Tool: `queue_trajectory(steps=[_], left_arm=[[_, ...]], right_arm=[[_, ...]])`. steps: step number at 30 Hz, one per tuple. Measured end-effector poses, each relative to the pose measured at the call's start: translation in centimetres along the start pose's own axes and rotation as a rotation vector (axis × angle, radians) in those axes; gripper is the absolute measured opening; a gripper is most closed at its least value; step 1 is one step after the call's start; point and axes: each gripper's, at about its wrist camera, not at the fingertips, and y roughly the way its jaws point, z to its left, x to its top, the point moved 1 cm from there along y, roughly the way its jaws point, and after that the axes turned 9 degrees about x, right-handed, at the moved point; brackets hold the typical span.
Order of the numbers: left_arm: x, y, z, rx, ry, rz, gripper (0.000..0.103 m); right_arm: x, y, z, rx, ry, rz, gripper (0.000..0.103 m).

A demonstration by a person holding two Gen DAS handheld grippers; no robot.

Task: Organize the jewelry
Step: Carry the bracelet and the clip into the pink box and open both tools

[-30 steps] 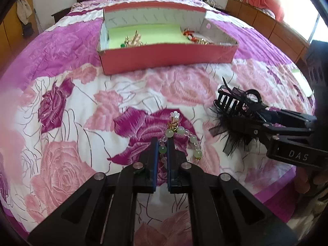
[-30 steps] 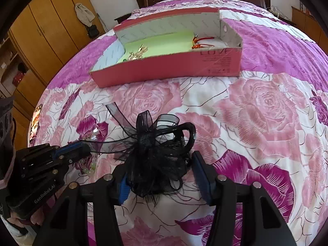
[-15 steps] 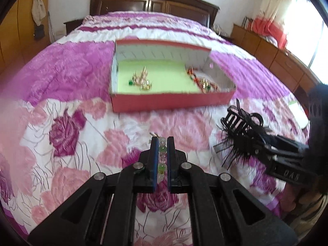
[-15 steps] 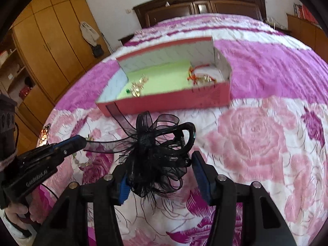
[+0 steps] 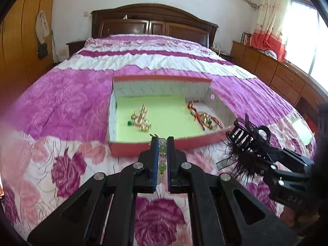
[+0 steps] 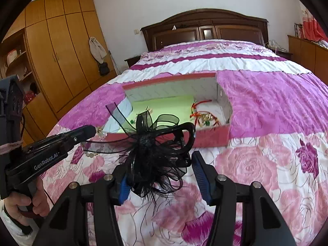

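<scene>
My left gripper [image 5: 162,142] is shut on a bracelet of green and clear beads [image 5: 162,149], held in the air just in front of the red box [image 5: 127,149]. Inside, on the box's green lining, lie gold earrings [image 5: 141,119] and a red cord bracelet [image 5: 205,120]. My right gripper [image 6: 162,164] is shut on a black hair clip with feathers and a ribbon bow [image 6: 155,143], lifted above the quilt to the right of the left gripper [image 6: 90,130]. The clip hides the right gripper's left fingertip. In the left wrist view the hair clip [image 5: 246,141] hangs beside the box's right corner.
A floral pink and purple quilt [image 5: 61,164] covers the bed, with a dark headboard [image 5: 155,24] behind. Wooden wardrobes [image 6: 57,51] stand at the left, a low dresser [image 5: 276,75] at the right. A white paper [image 5: 301,131] lies near the right edge. A person's hand [image 6: 24,203] grips the left handle.
Both grippers have risen and tilted upward, carrying the bracelet and the hair clip off the quilt. The box now sits lower in both views, and the headboard and wall have come into sight.
</scene>
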Motion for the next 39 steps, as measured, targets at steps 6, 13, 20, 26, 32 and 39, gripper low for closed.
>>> queue_trajectory(steps=[6,13,20,26,32,39], left_arm=[[1.5,1.2,-0.1,0.027,-0.012,-0.072,0.000],[3.0,2.4,-0.1,0.069,-0.027,-0.176,0.000],[3.7,4.4,-0.4,0.114,-0.006,-0.235,0.000],[3.7,6.2,-0.3,0.145,-0.008,-0.247,0.000],[3.4,8.6,0.0,0.176,-0.011,-0.209,0.000],[2.9,11.3,0.3,0.169,-0.024,-0.085,0.000]], right_arm=[[1.3,0.6,-0.4,-0.014,-0.020,-0.055,0.057],[2.9,1.6,-0.8,-0.047,-0.072,-0.157,0.057],[4.4,3.4,-1.5,-0.090,-0.108,-0.216,0.056],[5.4,5.1,-2.9,-0.126,-0.093,-0.229,0.057],[6.0,7.3,-4.9,-0.163,-0.066,-0.193,0.057],[5.7,9.6,-6.7,-0.195,-0.009,-0.102,0.057]])
